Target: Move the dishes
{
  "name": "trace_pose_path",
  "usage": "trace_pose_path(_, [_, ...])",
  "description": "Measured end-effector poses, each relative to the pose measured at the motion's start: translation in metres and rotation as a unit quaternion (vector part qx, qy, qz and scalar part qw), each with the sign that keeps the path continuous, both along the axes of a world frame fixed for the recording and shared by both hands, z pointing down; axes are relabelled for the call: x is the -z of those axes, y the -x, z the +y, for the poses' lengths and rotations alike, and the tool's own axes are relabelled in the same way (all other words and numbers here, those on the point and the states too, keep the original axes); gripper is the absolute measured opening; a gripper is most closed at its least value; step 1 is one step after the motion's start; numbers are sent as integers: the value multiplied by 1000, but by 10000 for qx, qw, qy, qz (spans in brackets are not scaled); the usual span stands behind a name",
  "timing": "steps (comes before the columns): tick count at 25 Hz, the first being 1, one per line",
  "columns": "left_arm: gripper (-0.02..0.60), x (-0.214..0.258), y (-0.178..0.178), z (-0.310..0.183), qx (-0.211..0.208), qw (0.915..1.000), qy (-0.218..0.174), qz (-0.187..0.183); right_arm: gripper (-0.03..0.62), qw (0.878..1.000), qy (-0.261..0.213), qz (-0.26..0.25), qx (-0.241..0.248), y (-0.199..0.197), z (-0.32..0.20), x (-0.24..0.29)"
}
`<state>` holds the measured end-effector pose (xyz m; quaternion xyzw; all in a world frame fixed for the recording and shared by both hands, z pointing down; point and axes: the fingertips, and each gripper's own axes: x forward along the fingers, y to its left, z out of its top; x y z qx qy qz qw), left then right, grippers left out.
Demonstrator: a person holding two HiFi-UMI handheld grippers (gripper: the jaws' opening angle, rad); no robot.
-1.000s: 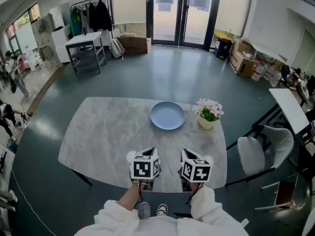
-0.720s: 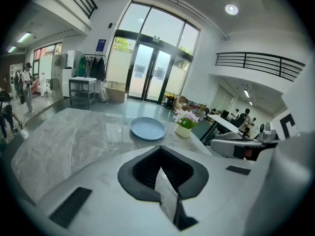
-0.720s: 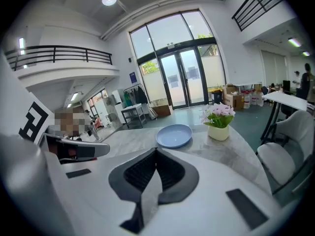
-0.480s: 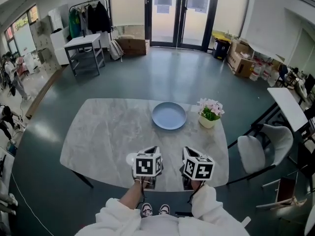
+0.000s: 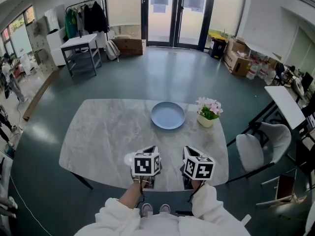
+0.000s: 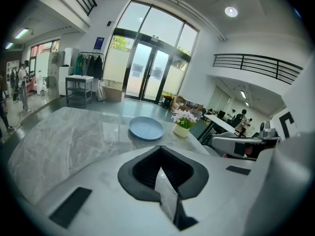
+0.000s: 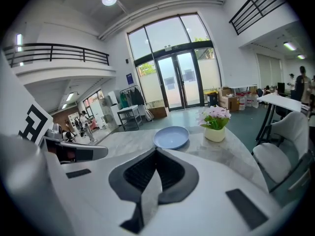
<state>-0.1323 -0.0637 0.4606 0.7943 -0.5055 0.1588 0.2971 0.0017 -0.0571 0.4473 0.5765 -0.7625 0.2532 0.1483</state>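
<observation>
Nearest the person, two white-sleeved arms reach over the near edge of the marble table. They hold the left gripper and the right gripper side by side, just apart, both tipped forward and down. In the left gripper view the left gripper has its jaws pressed flat together with nothing between them. In the right gripper view the right gripper is closed the same way and equally empty.

The blue plate lies well ahead of both sets of fingertips, toward the far edge of the table, on a line that runs roughly between the two grippers. Bare marble separates it from them, and neither gripper touches it. From the left gripper the plate appears straight ahead; from the right gripper the plate sits slightly left of centre. Just to its right stands a small pot of pink flowers, close to the plate but not touching it. Beyond the table's right corner is a white chair, and glass doors close off the far end of the room.

Compared with a second ago, the grippers remain at the same near edge with their jaws still closed. The plate and the flowers have not shifted on the table.
</observation>
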Motion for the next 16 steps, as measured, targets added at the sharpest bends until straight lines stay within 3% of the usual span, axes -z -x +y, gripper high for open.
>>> trace_pose_path(16, [6, 1, -1, -3, -48, 9999, -86, -34, 55, 9998, -189, 98, 44, 7, -4, 8])
